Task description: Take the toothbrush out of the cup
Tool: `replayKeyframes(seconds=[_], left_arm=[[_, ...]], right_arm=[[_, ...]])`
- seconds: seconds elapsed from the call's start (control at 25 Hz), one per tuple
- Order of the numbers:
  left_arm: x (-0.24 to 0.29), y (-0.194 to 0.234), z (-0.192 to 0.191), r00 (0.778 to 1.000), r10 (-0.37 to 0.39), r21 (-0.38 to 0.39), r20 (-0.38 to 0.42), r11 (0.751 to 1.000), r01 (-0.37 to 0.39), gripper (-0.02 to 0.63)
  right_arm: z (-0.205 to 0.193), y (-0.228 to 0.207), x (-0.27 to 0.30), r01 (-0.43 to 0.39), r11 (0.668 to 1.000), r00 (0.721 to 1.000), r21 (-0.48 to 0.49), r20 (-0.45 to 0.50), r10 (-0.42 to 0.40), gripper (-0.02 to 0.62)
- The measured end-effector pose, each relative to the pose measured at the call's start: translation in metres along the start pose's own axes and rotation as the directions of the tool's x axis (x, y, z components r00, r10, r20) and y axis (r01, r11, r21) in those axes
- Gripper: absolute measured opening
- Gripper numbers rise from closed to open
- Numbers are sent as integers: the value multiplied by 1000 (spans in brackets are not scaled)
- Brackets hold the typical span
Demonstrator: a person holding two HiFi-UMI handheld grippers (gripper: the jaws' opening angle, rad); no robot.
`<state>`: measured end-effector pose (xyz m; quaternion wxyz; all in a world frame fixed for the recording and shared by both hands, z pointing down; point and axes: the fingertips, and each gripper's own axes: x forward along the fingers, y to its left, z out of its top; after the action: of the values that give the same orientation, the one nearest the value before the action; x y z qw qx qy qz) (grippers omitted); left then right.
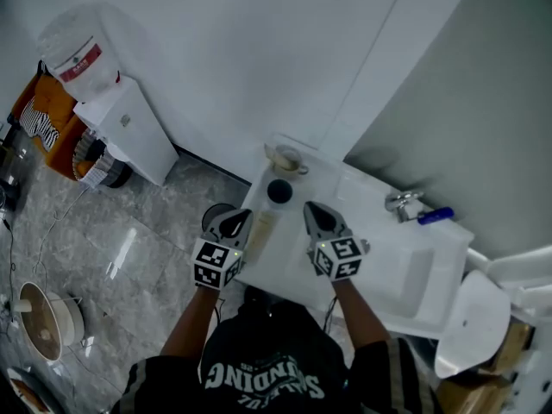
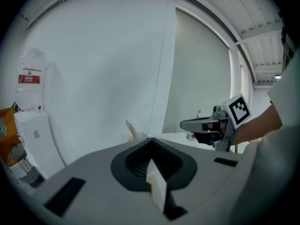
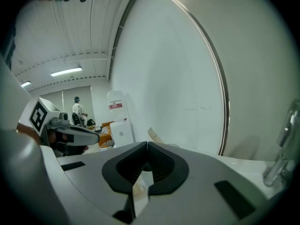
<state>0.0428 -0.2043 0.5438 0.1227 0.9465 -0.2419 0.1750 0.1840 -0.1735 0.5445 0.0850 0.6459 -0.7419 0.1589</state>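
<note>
A pale cup (image 1: 285, 159) stands at the far left corner of the white sink counter (image 1: 362, 197), with a toothbrush (image 1: 278, 151) leaning in it. The toothbrush (image 2: 130, 128) pokes up just beyond the left jaws, and the toothbrush (image 3: 154, 136) also shows beyond the right jaws. My left gripper (image 1: 245, 217) hovers at the counter's near left edge, shut and empty. My right gripper (image 1: 310, 209) hovers beside it over the counter, also shut with nothing in it. Both point toward the cup and stay short of it. Each sees the other: right gripper (image 2: 183, 124), left gripper (image 3: 96, 136).
A dark round object (image 1: 279, 191) sits on the counter just in front of the cup. A chrome faucet (image 1: 401, 202) and a blue item (image 1: 435, 216) are at the right by the basin (image 1: 414, 274). A white water dispenser (image 1: 129, 128) stands on the floor at left.
</note>
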Motion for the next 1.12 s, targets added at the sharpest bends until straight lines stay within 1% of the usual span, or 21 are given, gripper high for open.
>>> replayKeyframes(seconds=[0.2, 0.24, 0.28, 0.36, 0.6, 0.72, 0.84, 0.96, 1.04, 1.12], left_arm=[[-8, 19, -14, 999, 47, -40, -17, 998, -48, -2], [-10, 24, -15, 998, 58, -47, -18, 997, -58, -2], [-12, 28, -17, 998, 68, -53, -19, 996, -69, -2], [-17, 38, -21, 996, 89, -66, -22, 994, -90, -2], [-34, 62, -34, 986, 161, -108, -41, 980, -164, -2], [-41, 70, -42, 981, 189, -126, -51, 973, -194, -2], [-48, 77, -49, 975, 214, -142, -62, 965, -221, -2], [-56, 86, -55, 969, 235, -156, -71, 957, -244, -2], [-60, 89, -58, 967, 245, -163, -75, 953, -255, -2], [-63, 92, -61, 964, 254, -169, -80, 950, -264, -2]], right_arm=[[5, 9, 36, -66, 996, 997, -58, -45, 63, 1], [6, 10, 44, -72, 995, 996, -73, -51, 68, 15], [8, 10, 52, -75, 993, 996, -88, -57, 70, 43], [11, 9, 69, -75, 990, 995, -122, -75, 66, 75], [13, 7, 117, -94, 966, 988, -239, -143, 60, 101], [4, 3, 143, -111, 949, 977, -294, -207, 50, 115], [-4, -5, 163, -117, 945, 964, -304, -263, 35, 143], [-4, -4, 173, -110, 943, 955, -313, -298, 13, 149], [-4, -2, 177, -105, 938, 951, -329, -310, -2, 149], [-4, -1, 181, -101, 928, 954, -358, -300, -12, 149]])
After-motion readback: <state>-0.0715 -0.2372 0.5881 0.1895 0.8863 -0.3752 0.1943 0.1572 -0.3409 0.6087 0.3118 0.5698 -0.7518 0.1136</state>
